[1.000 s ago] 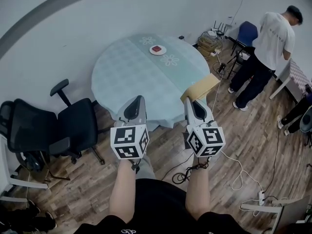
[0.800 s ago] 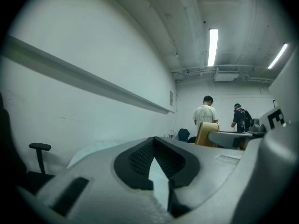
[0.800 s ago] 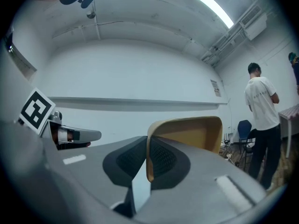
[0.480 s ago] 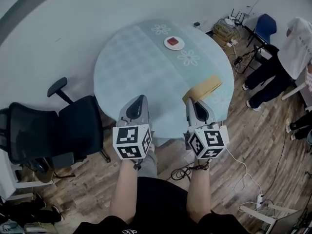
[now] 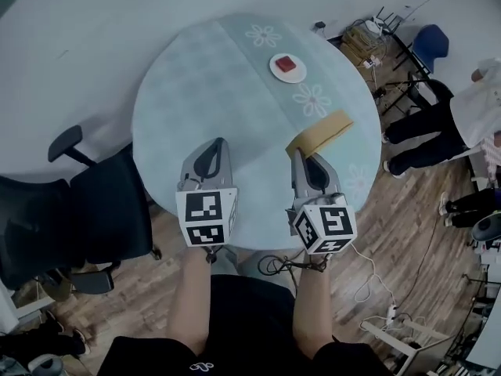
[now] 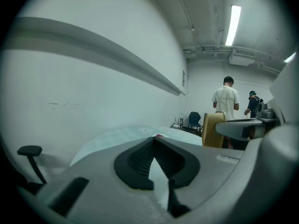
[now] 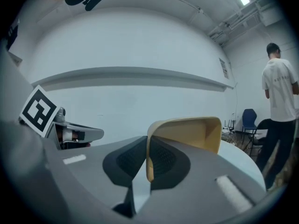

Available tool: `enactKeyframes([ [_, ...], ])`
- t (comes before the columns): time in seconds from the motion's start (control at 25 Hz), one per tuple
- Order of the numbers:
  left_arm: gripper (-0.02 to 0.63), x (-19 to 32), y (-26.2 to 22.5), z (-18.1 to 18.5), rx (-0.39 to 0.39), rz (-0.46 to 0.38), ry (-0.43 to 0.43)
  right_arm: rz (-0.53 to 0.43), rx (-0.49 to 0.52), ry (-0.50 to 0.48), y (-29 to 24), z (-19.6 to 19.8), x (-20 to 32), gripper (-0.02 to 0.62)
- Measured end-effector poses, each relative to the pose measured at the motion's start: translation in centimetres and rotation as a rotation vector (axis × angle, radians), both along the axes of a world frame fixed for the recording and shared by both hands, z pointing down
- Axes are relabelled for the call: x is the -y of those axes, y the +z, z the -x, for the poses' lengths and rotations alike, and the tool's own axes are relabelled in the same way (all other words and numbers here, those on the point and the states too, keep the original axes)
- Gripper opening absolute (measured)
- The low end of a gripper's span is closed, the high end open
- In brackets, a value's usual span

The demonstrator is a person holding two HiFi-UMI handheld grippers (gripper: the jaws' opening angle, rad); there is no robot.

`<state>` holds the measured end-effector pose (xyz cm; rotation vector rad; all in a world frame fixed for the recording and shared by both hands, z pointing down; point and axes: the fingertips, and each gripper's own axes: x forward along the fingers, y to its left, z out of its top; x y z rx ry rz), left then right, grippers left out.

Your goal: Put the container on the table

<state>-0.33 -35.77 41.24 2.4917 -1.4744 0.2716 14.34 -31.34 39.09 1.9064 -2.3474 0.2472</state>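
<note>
over the near right part of the round table (image 5: 196,77), the right gripper (image 5: 301,153) pinches one thin wall of the tan container (image 5: 321,129), one jaw on either side of that wall near a corner. holding it by an end wall leaves the rest of the container free and sticking out ahead of the jaws, which suits lowering it onto the cloth without the gripper getting underneath it. the container seems to hang just above the tabletop, though from the head view it is hard to say whether its far end already touches.

the left gripper (image 5: 218,143) hovers over the table's near edge, well apart from the container, its jaws pressed together at the tips with nothing between them. it looks parked there simply to keep out of the way, since one gripper is enough for this load.

the container is oblong. its long axis runs away from the right gripper, slanting forward and to the person's right, towards the table's right rim. in the right gripper view its hollow side looks turned towards the camera, so it is probably tilted or on edge, not sitting flat with its mouth up.

a white plate (image 5: 288,67) with something red on it sits further across the table, well clear of the spot below the container.
</note>
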Motion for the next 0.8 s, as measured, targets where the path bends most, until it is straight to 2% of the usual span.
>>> enactKeyframes([
  [0.16,0.002,1.7,-0.6,-2.3,0.016,-0.022,0.062,0.029,-0.028,0.065,-0.1,-2.8,1.4,0.023],
  [0.28,0.002,3.2,-0.5,-2.6,-0.010,-0.010,0.068,0.051,-0.059,0.044,0.0,-2.5,2.7,0.023],
  [0.36,0.002,4.3,0.4,-1.9,-0.009,0.008,0.051,0.138,-0.104,-0.033,2.1,-1.0,3.7,0.023],
  [0.52,0.002,5.9,2.1,0.6,0.055,0.023,-0.004,0.407,-0.228,-0.234,8.6,2.4,3.9,0.023],
  [0.6,0.002,6.3,2.8,1.9,0.052,0.041,-0.046,0.505,-0.310,-0.329,11.0,3.9,3.7,0.025],
  [0.8,0.002,6.7,4.7,4.9,0.027,0.092,-0.111,0.638,-0.536,-0.484,17.0,6.6,5.6,0.025],
])
